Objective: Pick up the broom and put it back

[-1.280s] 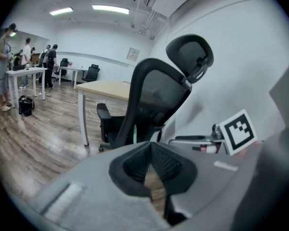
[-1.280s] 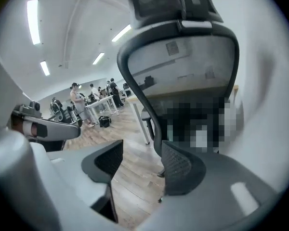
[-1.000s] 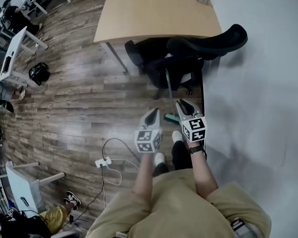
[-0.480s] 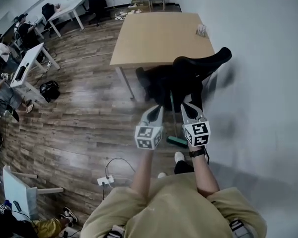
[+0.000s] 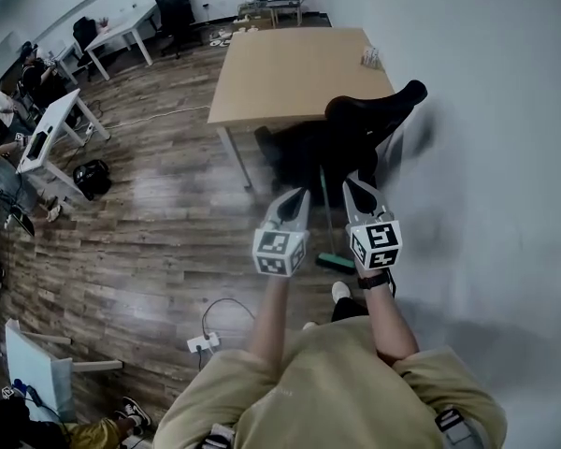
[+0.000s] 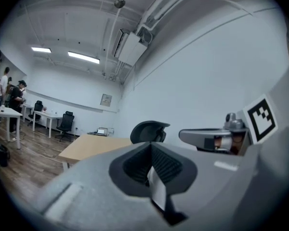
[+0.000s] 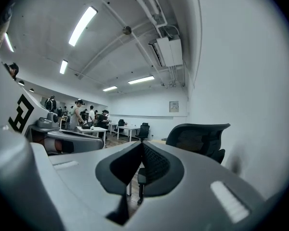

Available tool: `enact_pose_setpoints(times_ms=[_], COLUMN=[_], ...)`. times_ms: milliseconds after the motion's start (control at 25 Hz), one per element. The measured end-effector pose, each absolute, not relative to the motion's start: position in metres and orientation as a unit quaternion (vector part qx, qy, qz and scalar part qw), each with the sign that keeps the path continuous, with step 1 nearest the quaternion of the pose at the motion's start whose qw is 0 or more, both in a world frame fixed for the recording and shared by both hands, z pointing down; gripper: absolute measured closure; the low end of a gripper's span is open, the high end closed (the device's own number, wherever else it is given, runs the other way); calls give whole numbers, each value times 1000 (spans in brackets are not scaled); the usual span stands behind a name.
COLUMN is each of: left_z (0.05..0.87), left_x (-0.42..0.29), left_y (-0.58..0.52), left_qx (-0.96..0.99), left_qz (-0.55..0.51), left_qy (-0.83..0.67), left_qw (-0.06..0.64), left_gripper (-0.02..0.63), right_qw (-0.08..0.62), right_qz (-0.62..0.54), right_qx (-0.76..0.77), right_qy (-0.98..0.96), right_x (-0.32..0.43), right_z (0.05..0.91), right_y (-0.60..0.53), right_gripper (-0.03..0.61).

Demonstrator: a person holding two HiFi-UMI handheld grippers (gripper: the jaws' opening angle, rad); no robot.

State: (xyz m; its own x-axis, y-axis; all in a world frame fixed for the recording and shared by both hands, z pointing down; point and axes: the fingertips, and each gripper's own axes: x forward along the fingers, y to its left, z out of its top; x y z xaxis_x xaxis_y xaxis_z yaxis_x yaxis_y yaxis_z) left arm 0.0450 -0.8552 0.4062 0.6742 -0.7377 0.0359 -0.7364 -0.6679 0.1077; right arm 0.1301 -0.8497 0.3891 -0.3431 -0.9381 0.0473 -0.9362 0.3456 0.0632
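**Q:** What has moved in the last second?

**A:** Both tools are up. The left gripper (image 5: 295, 197) and the right gripper (image 5: 356, 184) rise together, side by side, and more of the room opens beyond their tips.

**Q:** And the broom (image 5: 336, 262)?

**A:** Its green head, earlier just beside the right gripper's tips, now sits below and behind both grippers, toward the person. The right gripper's jaws, slightly apart before, now meet on nothing.

**Q:** Anything ahead?

**A:** The desk (image 5: 299, 73) beyond the chair (image 5: 374, 110) now shows whole.
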Motion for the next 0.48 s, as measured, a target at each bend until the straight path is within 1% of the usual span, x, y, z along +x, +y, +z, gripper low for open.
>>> enact_pose_setpoints(times_ms=[120,240,480], left_z=[405,400,392], left_x=[28,15,-21], left_y=[-835,-824,-840], left_qx=[911,907,892], left_qz=[-12,-15,-27], left_qy=[-407,-417,-450], left_qw=[63,51,37], left_gripper=[614,614,614], right_qw=[36,29,24], right_qz=[-13,-11,-15], right_qx=[567,560,523], right_qy=[-823,-828,-852], right_x=[114,96,48], right_z=[385,384,392], right_y=[-834,-831,-844], right_gripper=[572,572,572])
